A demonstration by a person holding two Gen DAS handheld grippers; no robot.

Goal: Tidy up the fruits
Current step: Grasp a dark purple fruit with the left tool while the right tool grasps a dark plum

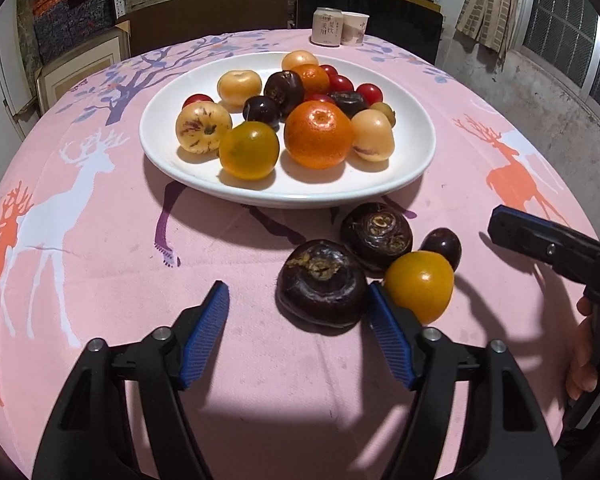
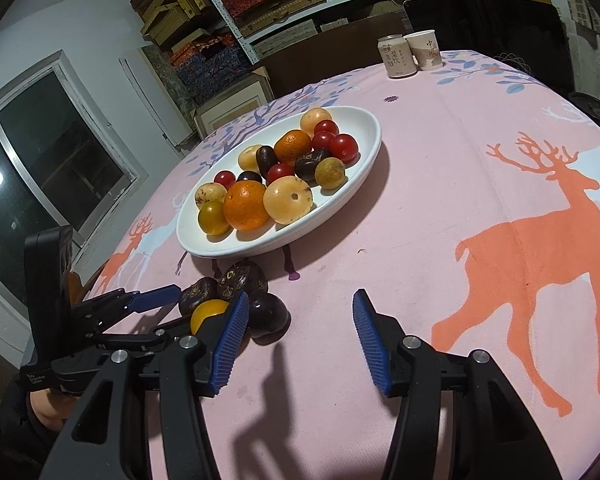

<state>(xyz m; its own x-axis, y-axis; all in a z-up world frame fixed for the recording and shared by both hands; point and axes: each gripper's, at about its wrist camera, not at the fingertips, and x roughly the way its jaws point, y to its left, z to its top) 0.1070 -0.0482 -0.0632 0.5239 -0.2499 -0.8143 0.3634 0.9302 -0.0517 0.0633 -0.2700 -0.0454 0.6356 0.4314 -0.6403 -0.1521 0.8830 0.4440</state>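
**Four fruits wait off the plate as two claws close in**

The left claw [image 1: 298,304] sits low over the pink cloth [image 1: 112,280], its jaws spread and pinching nothing. A dark chestnut [image 1: 322,282] lies between the tips, hard against the right finger [image 1: 384,328] and well clear of the left one. Just outside that right finger rests a yellow fruit [image 1: 419,286]. Beyond the tips lie a second chestnut [image 1: 377,236] and a small dark plum [image 1: 441,247], all four bunched together on the cloth. Farther ahead stands the white plate [image 1: 404,152], heaped with oranges, pale melons, cherry tomatoes and dark fruits.

The right claw [image 2: 298,314] is also spread and empty, with bare cloth between its fingers. The plum [image 2: 267,314] sits just outside its left finger [image 2: 230,344], touching or nearly so. A can [image 2: 396,57] and a paper cup [image 2: 425,50] stand at the far edge of the table.
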